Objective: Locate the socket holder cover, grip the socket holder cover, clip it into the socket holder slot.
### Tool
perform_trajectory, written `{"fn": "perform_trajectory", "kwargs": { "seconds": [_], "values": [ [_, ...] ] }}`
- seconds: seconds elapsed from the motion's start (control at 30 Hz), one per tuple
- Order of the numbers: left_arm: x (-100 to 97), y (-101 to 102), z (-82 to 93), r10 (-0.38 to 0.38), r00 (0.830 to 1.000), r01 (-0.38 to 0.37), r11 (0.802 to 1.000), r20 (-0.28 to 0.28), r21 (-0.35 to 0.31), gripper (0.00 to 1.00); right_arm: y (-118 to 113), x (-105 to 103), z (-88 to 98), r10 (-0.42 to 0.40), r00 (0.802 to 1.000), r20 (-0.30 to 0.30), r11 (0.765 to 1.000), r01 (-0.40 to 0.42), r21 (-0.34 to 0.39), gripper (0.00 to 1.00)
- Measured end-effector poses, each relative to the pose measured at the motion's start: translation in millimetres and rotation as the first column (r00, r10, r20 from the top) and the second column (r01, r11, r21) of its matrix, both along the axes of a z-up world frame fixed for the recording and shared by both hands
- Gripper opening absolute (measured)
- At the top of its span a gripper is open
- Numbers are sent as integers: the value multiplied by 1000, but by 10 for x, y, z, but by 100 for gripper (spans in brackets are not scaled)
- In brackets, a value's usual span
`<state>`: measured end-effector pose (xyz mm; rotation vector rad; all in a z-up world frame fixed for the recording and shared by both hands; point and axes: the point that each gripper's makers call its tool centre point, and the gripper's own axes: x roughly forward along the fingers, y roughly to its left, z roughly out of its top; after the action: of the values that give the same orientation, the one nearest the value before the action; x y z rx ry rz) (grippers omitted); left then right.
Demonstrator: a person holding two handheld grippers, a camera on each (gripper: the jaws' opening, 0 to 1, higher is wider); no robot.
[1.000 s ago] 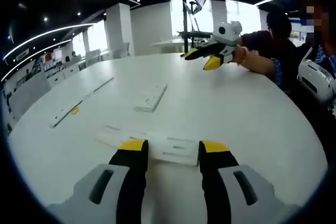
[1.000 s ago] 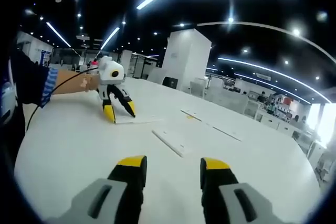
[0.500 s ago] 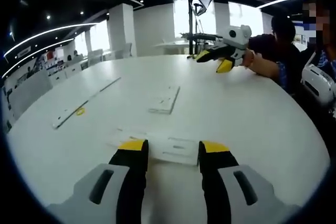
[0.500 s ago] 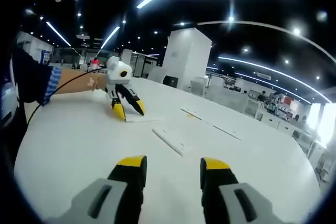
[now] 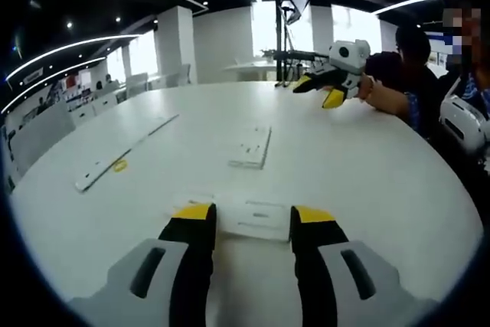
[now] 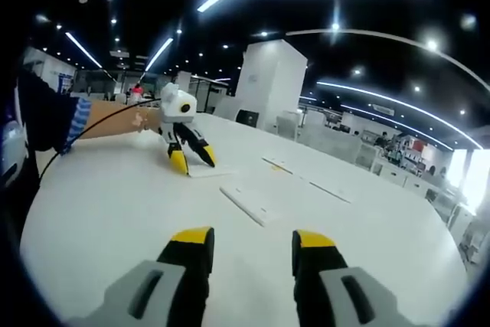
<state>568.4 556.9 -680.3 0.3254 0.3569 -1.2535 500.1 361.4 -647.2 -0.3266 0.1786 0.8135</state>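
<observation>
Left gripper view: our left tongs point(image 5: 252, 223) released, poised over a flat white rectangular socket holder cover point(image 5: 256, 220) on the smooth white surface point(image 5: 367, 166); a second flat plate point(image 5: 252, 148) beyond. Right gripper view: our right tongs point(image 6: 251, 244) released above the surface point(image 6: 99, 204); white plate point(image 6: 251, 204) ahead.
</observation>
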Motion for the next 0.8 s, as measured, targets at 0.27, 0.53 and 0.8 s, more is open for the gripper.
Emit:
{"fn": "perform_trajectory", "kwargs": {
  "seconds": [0.27, 0.53, 0.8],
  "values": [
    [95, -17, 7, 68, 997, -69, 997, 37, 17, 50, 16, 9, -49, 3, 1000, -10, 1000, -3, -3, 43],
    [-75, 70, 84, 126, 992, -127, 987, 12, 98, 40, -38, 14, -104, -17, 999, -27, 1000, 17, -6, 43],
    [-408, 231, 1131, 277, 930, -228, 950, 241, -212, 49, 46, -67, 36, 2, 1000, 4, 999, -2, 32, 49]
  ]
}}
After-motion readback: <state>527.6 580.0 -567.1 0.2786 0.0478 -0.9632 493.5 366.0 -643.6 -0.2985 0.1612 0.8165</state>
